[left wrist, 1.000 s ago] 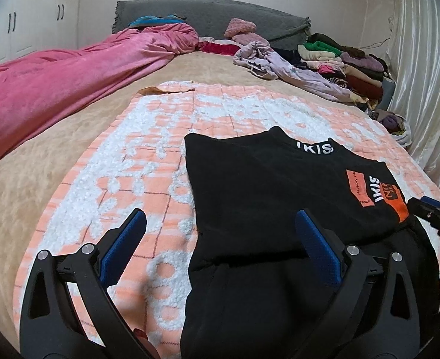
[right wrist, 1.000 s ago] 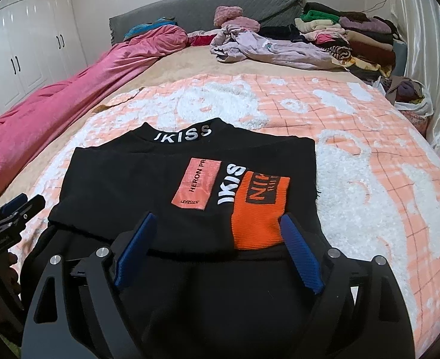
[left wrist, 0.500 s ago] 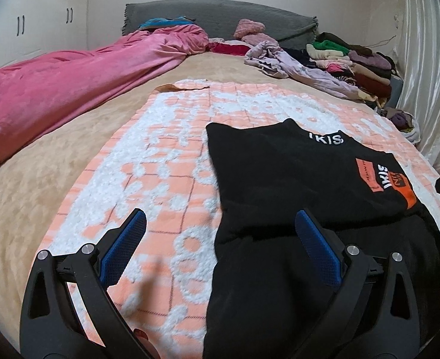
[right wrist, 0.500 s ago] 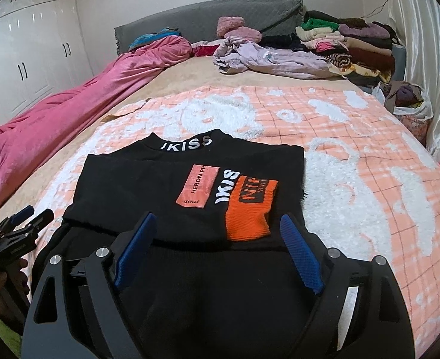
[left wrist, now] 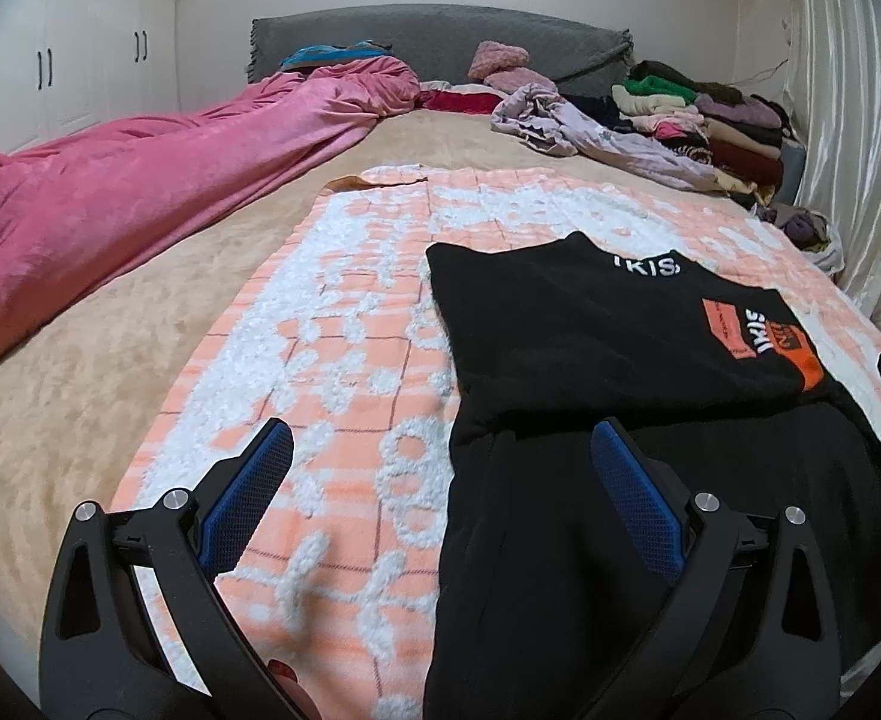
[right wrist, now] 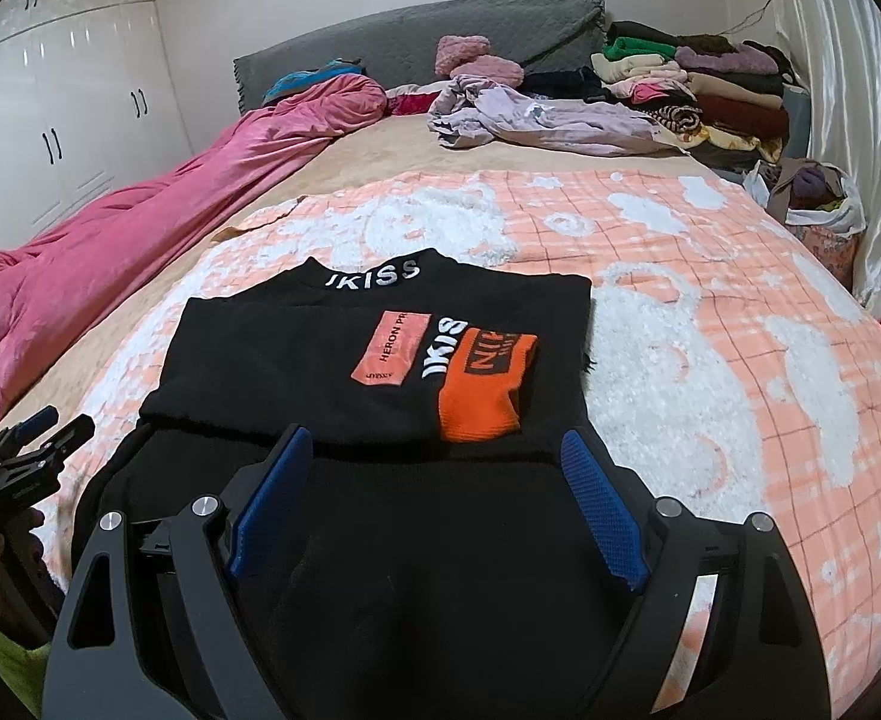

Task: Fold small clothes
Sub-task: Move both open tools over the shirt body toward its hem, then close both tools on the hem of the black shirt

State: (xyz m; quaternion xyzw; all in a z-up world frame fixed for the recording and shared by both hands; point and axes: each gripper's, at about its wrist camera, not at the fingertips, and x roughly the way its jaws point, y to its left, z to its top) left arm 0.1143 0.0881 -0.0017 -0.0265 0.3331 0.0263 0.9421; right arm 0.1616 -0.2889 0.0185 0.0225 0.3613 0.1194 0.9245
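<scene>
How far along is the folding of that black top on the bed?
Partly done: the black top lies on the orange-and-white blanket, its orange-cuffed sleeve folded across the front. Nothing is in hand; the left tongs and right tongs are open and empty. The lower part, nearest the tongs, is not yet folded up.

The room is getting soft, even indoor light, a little dim and warm. The white wardrobe doors (right wrist: 68,120) are reflecting small bright spots, and the shiny curtain (left wrist: 848,138) is glowing pale. The black garment (right wrist: 380,372) is swallowing the light, so its folds are hardly showing. Shadows on the patterned blanket (left wrist: 344,360) are staying faint. The fisheye lens is bending the bed edges strongly, and dark corners are framing both views. The blanket near the bottom of the left wrist view is looking slightly blurred.
</scene>
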